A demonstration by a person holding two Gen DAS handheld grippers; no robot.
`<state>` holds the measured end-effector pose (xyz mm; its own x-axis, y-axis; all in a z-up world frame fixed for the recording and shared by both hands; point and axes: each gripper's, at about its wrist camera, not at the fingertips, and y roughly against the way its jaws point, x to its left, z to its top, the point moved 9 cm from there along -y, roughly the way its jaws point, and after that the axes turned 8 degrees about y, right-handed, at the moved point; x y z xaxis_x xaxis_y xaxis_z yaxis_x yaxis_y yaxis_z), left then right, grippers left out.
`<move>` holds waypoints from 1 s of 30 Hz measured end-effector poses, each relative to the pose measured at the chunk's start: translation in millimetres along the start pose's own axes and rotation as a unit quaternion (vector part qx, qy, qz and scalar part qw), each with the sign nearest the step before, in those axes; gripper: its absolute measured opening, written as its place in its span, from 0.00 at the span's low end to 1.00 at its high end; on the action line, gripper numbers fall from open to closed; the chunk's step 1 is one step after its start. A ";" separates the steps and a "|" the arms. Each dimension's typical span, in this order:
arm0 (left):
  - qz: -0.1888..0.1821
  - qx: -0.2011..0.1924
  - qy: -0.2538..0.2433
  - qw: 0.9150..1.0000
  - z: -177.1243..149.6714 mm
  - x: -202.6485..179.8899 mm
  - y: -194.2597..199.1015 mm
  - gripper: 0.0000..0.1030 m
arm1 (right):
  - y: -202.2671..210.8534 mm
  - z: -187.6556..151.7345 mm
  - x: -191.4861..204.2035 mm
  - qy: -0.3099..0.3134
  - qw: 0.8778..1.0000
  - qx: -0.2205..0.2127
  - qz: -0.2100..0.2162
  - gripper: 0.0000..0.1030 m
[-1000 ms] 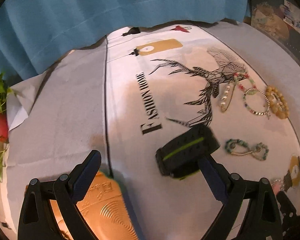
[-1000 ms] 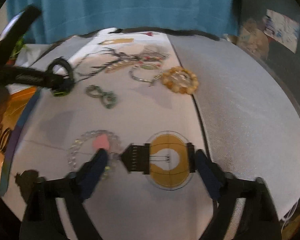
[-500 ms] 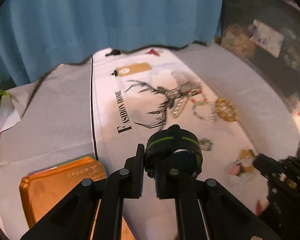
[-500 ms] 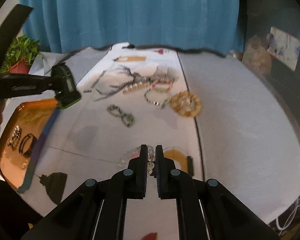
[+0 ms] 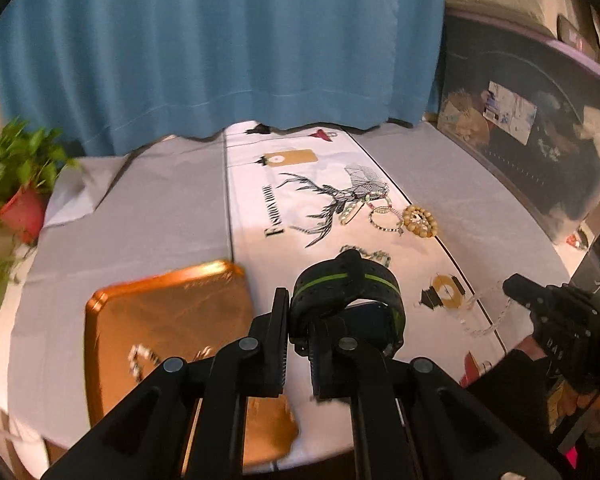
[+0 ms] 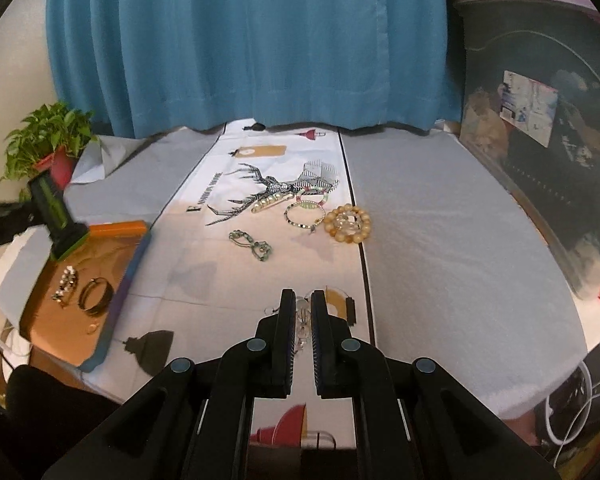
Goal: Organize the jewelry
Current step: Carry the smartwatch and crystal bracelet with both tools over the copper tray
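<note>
Black rubber wristband (image 5: 346, 292) pinched in the left gripper (image 5: 299, 344) rides toward the orange tray (image 6: 82, 280), while the right gripper (image 6: 299, 316) clamps a clear bead bracelet (image 5: 485, 318), apparently bound there too.

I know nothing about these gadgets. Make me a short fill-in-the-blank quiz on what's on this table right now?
1. The left gripper holds a black band with a ____ stripe.
2. The right gripper is shut on a ____ bead bracelet.
3. The tray is ____ in colour.
4. The curtain behind the table is ____.

Missing words: green; clear; orange; blue
</note>
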<state>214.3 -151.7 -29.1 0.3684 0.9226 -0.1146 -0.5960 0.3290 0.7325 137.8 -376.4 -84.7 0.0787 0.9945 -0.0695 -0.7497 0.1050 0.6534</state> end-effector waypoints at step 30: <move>0.060 -0.055 0.056 0.995 -114.9 64.0 139.1 0.07 | 121.2 -26.1 77.5 0.077 0.995 -0.041 0.039 0.08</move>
<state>73.0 -23.8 -11.7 0.2111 0.9713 -0.1097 -0.7080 0.2294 0.6679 35.9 -286.5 -30.5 -0.0788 0.9872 -0.1388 -0.8017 0.0200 0.5974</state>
